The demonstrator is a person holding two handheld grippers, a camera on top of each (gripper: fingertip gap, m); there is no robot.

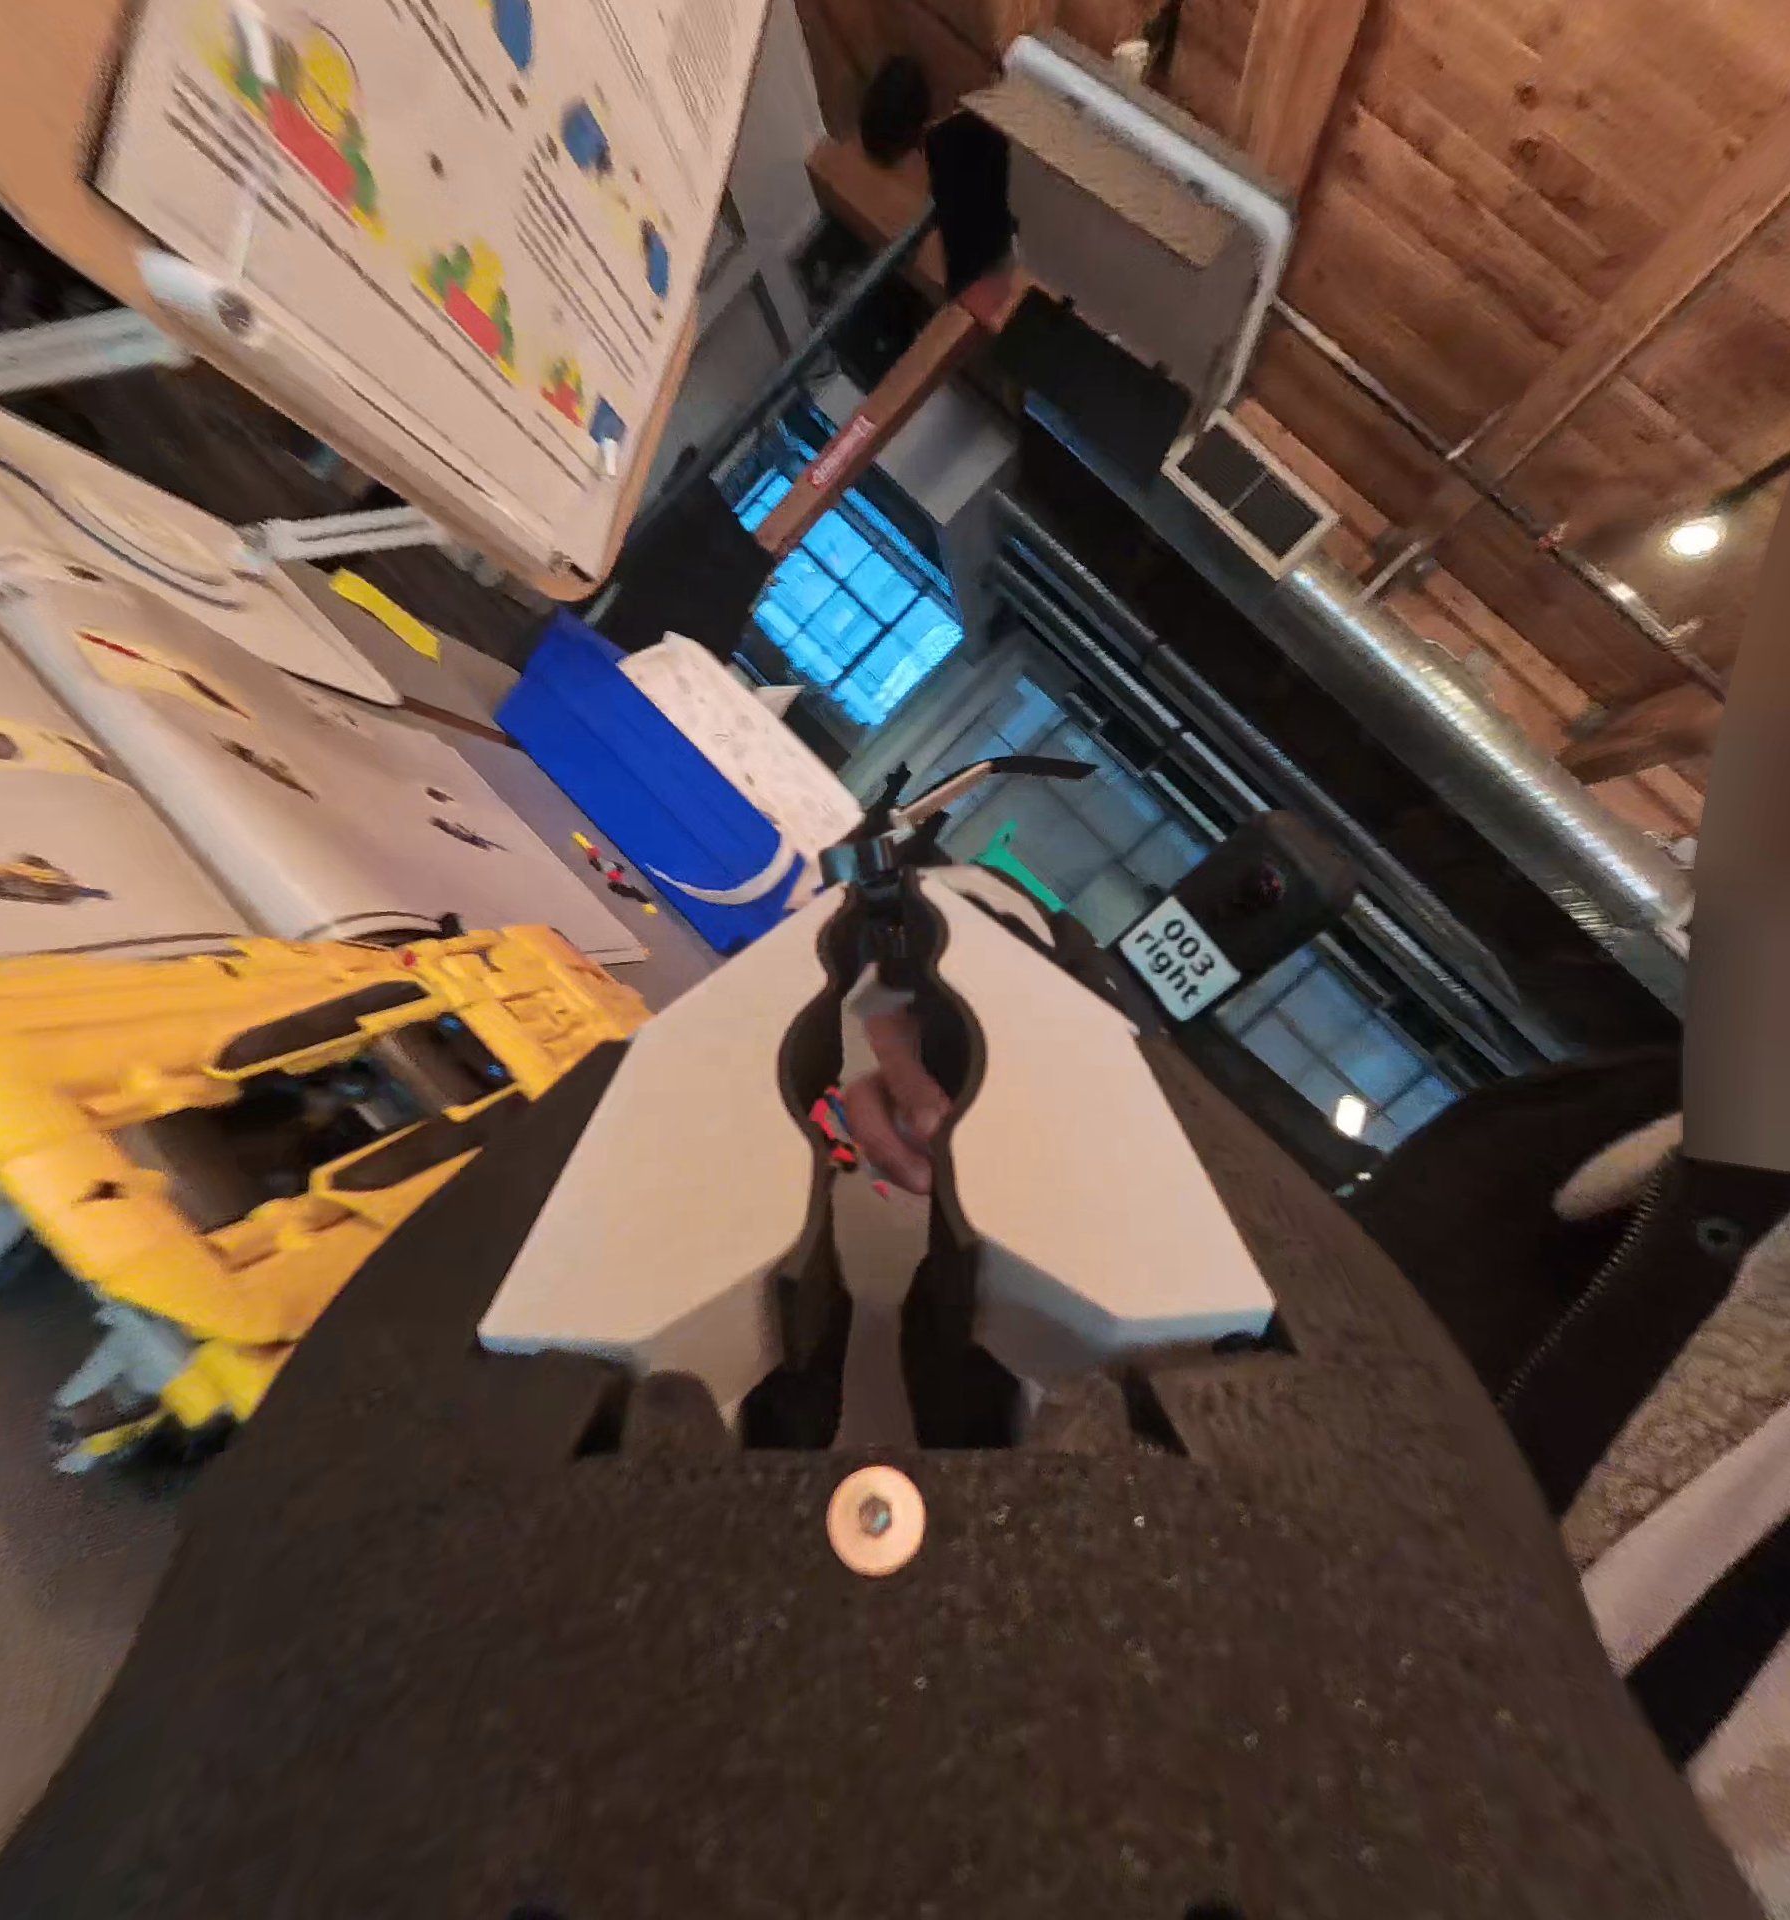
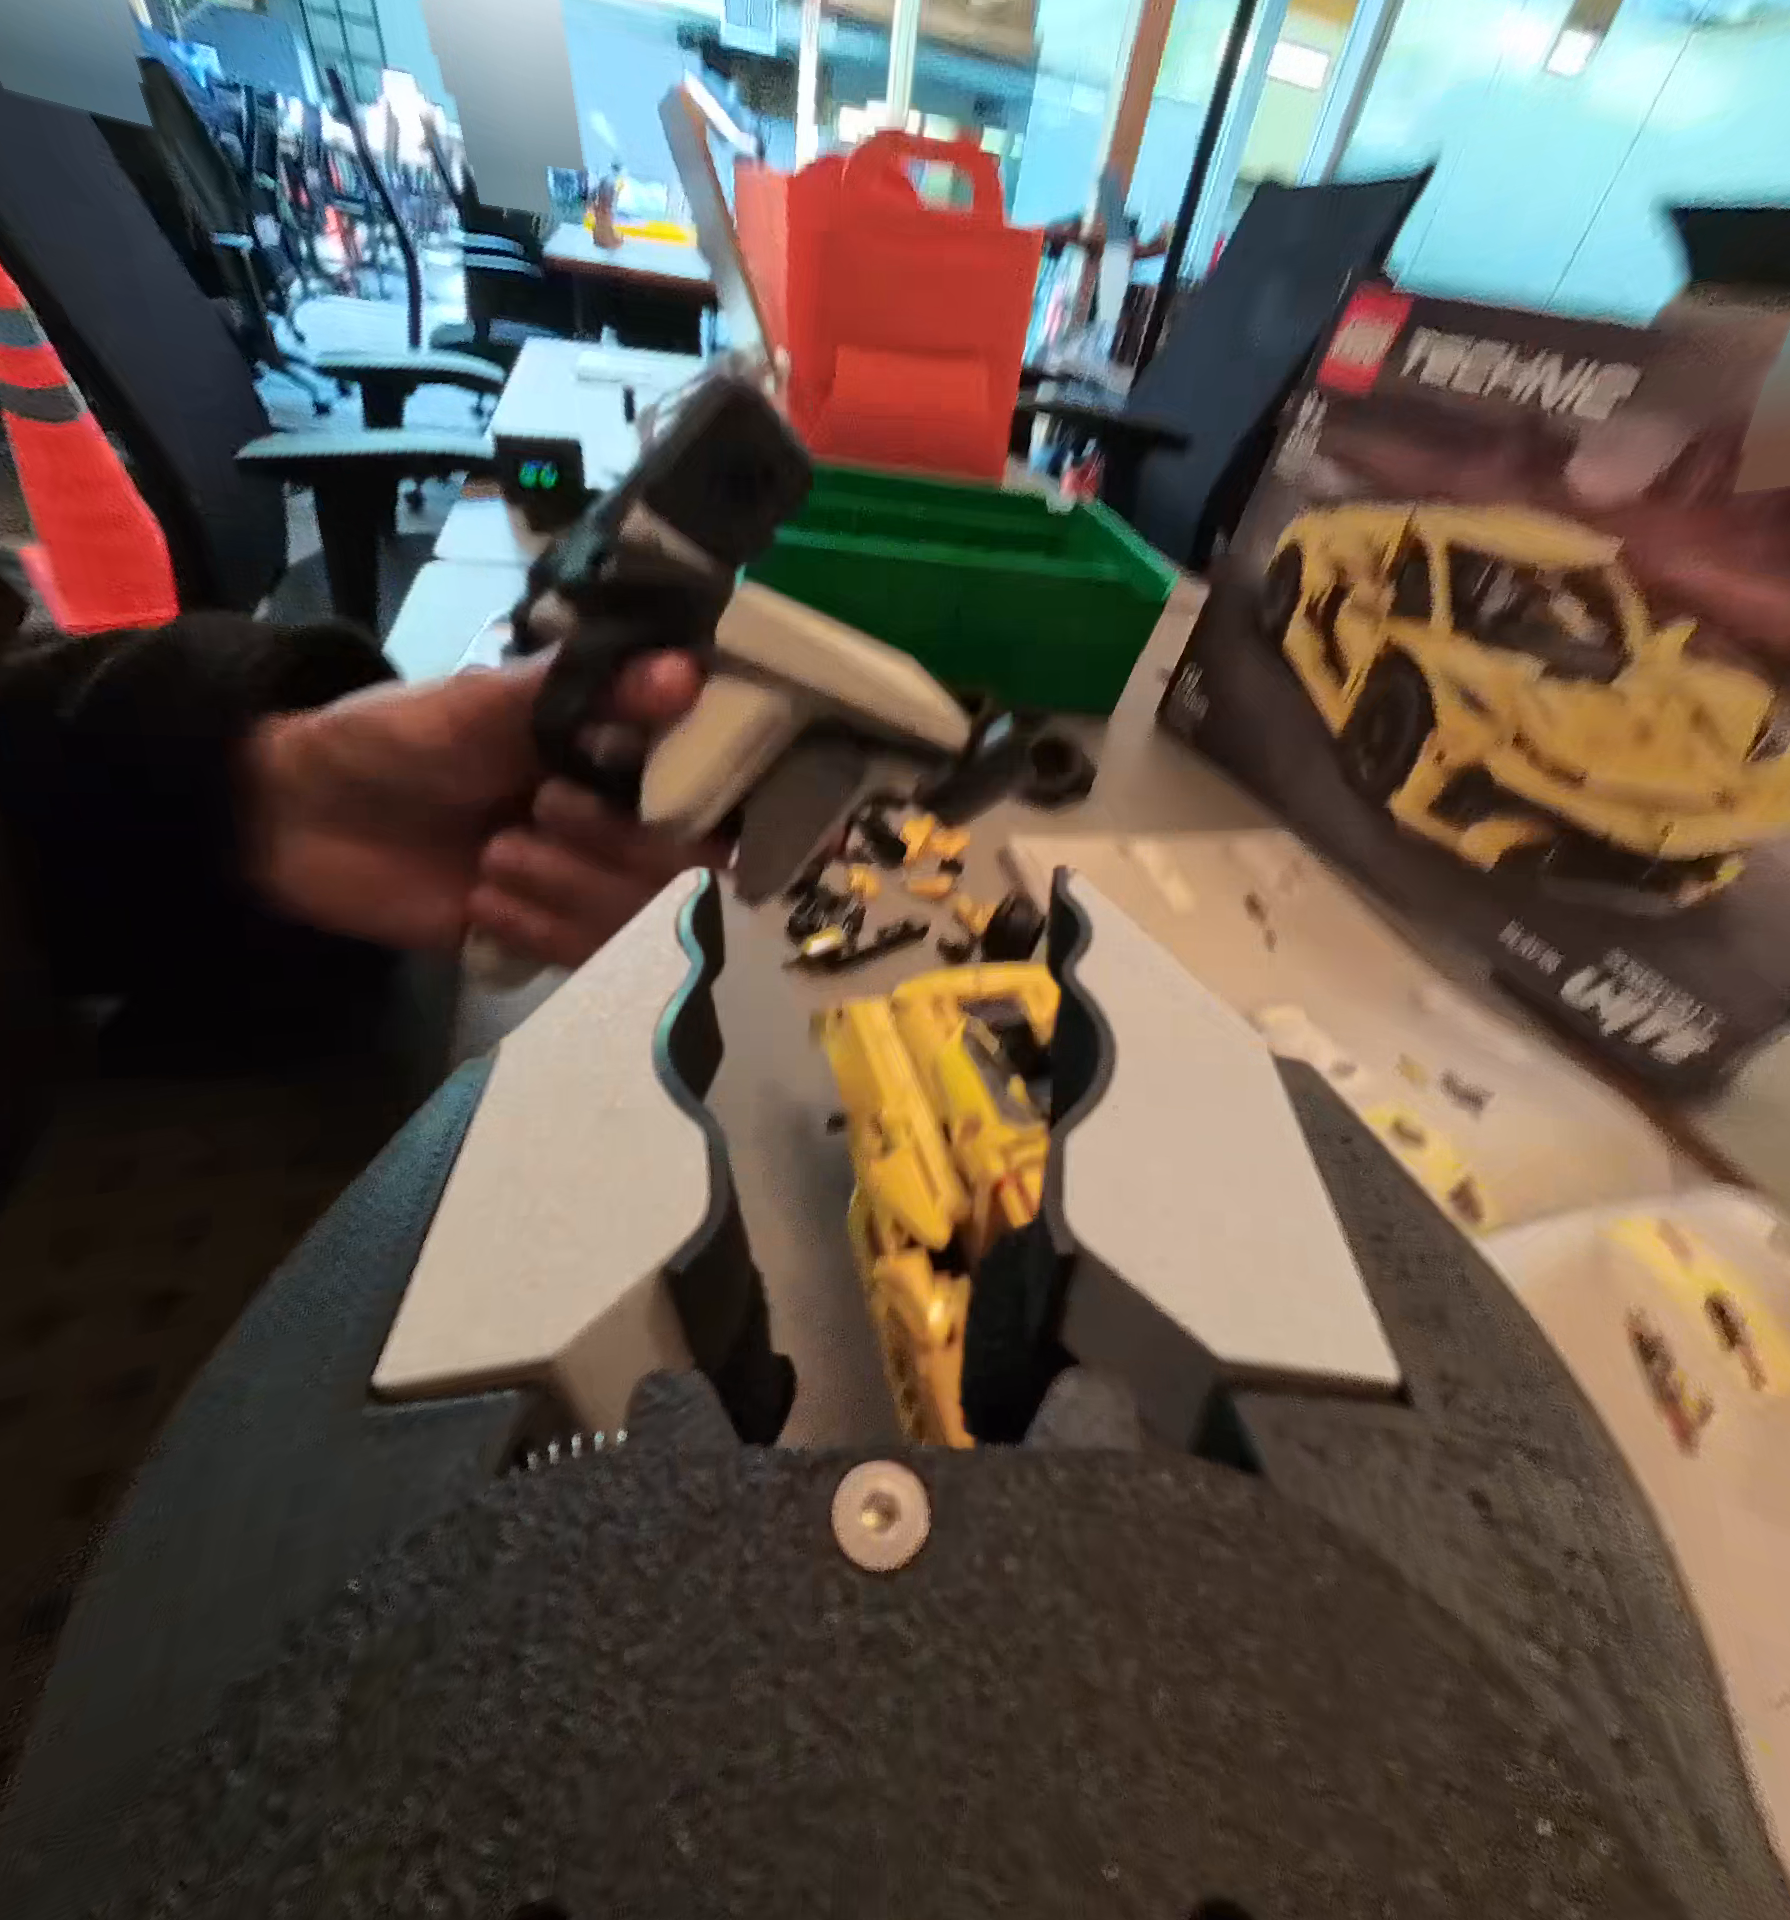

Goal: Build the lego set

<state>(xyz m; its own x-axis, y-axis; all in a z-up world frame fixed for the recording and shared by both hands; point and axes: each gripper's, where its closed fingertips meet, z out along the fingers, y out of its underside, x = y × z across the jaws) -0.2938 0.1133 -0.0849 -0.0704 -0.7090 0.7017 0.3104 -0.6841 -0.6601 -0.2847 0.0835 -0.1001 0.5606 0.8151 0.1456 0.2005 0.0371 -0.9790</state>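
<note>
While my left hand-held gripper (image 1: 878, 935) pinches a small black piece (image 1: 870, 883) at centre frame, my right hand-held gripper (image 2: 880, 914) stands spread, empty, above the yellow car (image 2: 938, 1132) on the counter (image 2: 1161, 779), loose parts (image 2: 880, 894) just beyond, box (image 2: 1514, 665) at right.

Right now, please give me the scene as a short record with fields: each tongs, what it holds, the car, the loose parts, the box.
left tongs: shut on a small black part, raised off the table
right tongs: open, empty, above the car
yellow car: partly built, on the table, seen between the right fingers
loose pieces: black and yellow, on the table beyond the car
set box: standing to the right, behind open instruction pages
green bin: at the far end of the table
</note>
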